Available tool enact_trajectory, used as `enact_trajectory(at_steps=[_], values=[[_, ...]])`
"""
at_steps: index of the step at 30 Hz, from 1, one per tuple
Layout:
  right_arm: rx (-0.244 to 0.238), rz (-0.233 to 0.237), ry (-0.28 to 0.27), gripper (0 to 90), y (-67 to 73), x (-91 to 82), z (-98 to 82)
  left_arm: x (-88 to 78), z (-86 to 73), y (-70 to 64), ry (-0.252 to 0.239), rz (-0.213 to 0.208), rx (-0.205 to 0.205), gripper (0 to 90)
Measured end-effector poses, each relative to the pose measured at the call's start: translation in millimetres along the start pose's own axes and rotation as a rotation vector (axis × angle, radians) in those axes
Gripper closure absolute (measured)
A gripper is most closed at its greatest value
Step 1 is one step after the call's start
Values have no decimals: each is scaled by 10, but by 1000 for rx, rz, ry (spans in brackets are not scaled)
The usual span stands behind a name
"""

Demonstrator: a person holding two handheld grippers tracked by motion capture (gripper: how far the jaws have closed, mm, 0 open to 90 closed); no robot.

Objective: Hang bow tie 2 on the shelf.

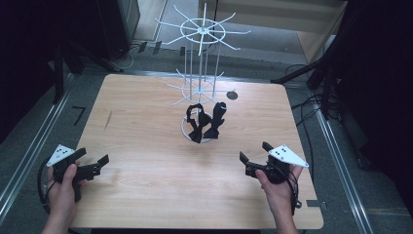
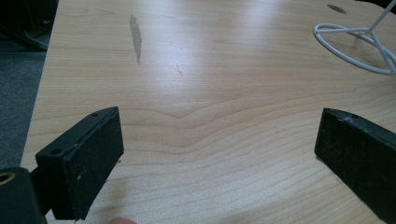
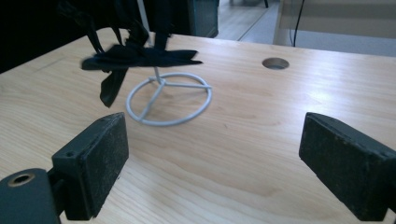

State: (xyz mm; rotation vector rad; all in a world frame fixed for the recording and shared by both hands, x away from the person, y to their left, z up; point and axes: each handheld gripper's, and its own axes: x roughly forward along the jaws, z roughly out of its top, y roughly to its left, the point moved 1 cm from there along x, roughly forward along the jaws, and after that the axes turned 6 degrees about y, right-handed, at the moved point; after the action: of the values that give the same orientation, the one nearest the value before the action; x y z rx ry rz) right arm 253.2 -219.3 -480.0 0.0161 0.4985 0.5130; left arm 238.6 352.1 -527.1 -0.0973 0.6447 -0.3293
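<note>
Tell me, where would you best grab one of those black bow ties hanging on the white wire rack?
Probably at the narrow knot in the middle of the nearer bow tie, where the flared wings pinch in and open jaws could close around it. Come from the person's side of the table: the rack pole stands behind the bow ties. The right gripper is open and faces that way.

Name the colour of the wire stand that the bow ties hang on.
White: the wire stand shows best in the high view, with black bow ties hanging on it.

L gripper [image 1: 100, 165] & R gripper [image 1: 253, 157]: jaws wide apart, empty, held low.
</note>
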Motion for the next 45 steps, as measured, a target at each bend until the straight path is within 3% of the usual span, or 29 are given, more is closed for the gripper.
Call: enact_trajectory(at_steps=[23,35,45], values=[[83,-126,6,89,-725,-426,-457,-2,-1,-2,1,5,1,17],[127,-162,0,92,-962,-609,-606,-4,-3,-5,5,5,3,16],[161,-183,25,94,-1137,-715,-779,-3,-4,-8,2,7,5,16]])
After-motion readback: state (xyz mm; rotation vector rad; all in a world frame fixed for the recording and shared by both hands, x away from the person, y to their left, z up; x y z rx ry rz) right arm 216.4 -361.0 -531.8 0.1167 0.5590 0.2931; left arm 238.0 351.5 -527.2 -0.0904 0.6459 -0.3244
